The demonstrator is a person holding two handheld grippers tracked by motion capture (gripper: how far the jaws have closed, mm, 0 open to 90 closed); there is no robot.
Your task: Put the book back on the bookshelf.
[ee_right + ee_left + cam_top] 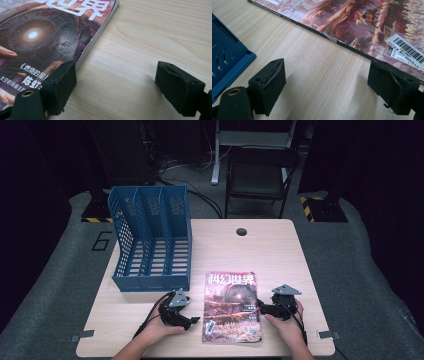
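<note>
A magazine with a reddish cover and white title lies flat on the wooden table, near the front edge. My left gripper rests on the table just left of the magazine, jaws wide open, nothing between them. In the left gripper view the magazine's spine edge runs across ahead of the gripper, with a barcode near the right jaw. My right gripper sits at the magazine's right edge, also open and empty. In the right gripper view the gripper shows its left jaw over the magazine cover's edge.
A blue three-slot file holder stands at the table's back left; its base corner lies close to the left gripper. A round cable hole is at the table's far edge. A dark chair stands beyond the table.
</note>
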